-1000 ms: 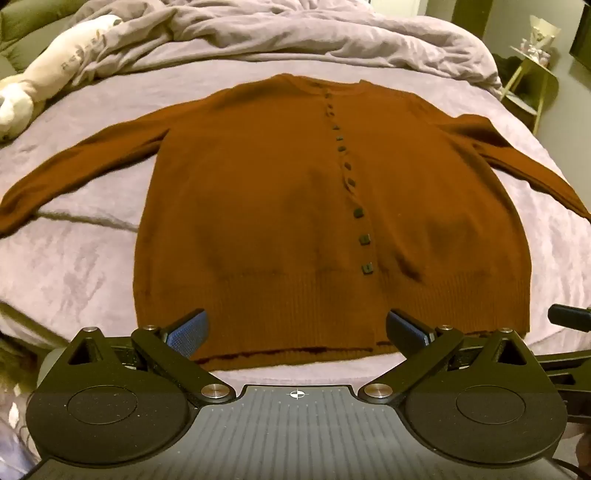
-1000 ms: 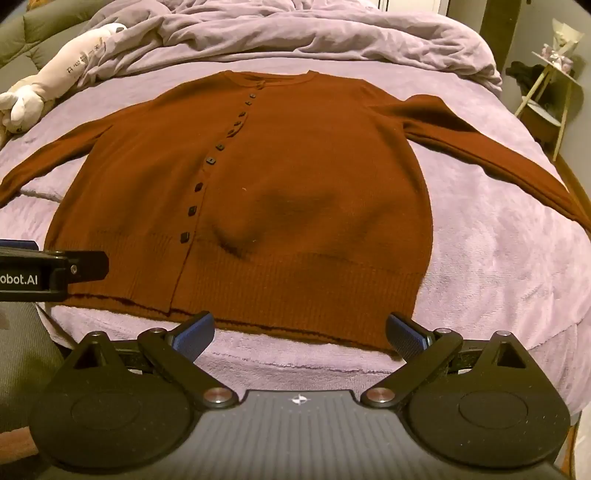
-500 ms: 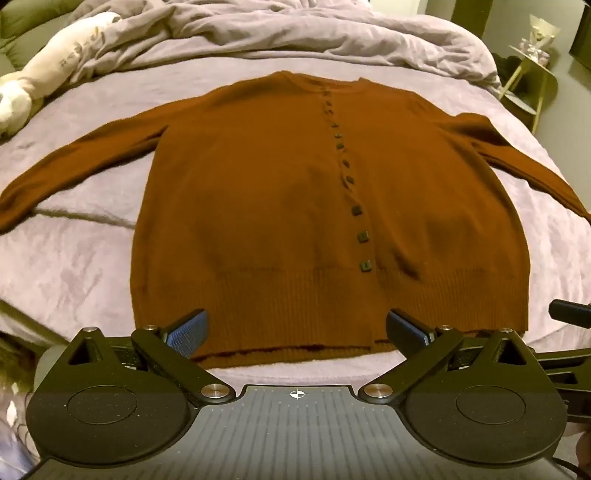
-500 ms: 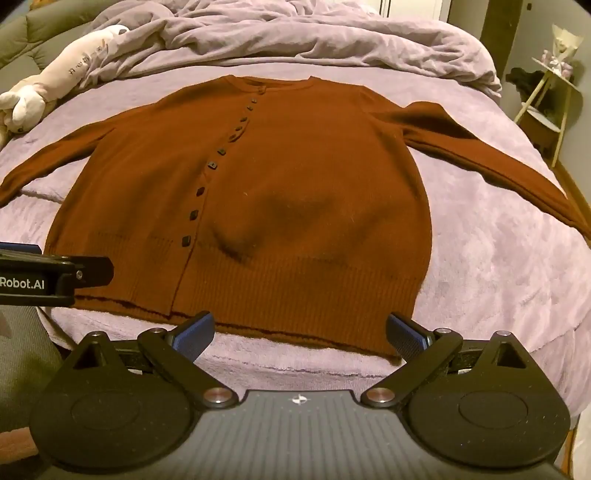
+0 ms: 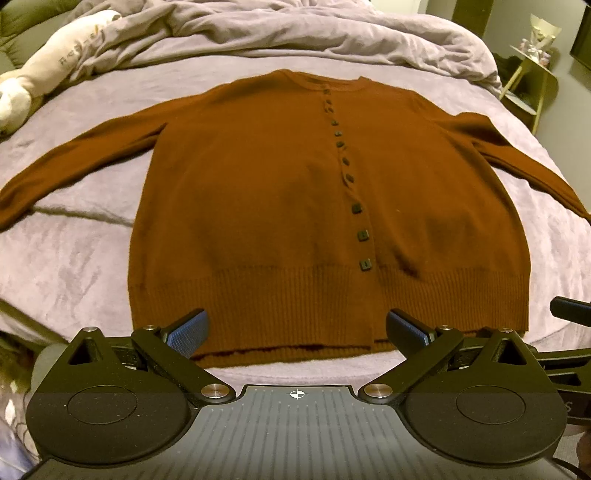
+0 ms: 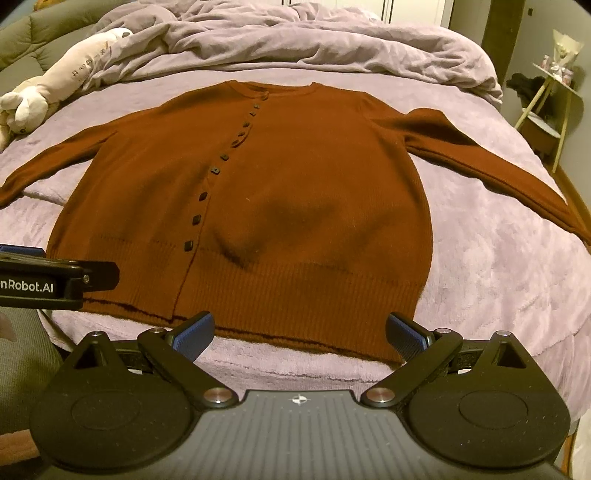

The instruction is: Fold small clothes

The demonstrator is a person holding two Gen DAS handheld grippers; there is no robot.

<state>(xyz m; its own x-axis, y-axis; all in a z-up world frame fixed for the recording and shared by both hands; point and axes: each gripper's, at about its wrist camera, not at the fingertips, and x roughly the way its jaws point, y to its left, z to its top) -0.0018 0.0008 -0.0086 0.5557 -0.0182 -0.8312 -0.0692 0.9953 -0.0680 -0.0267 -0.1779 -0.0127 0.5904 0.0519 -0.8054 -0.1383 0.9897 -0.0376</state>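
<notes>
Both wrist cameras look forward from the foot of the bed (image 5: 66,266), low and near the cardigan (image 5: 295,206) hem. The right view sits further right; both share the cardigan, centre frame.

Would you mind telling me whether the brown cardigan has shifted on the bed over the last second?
No. The cardigan lies spread flat as before, its hem and sleeves keeping their places against the rumpled duvet and plush toy.

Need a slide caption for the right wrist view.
Open right gripper faces the hem of a brown cardigan spread flat.
</notes>
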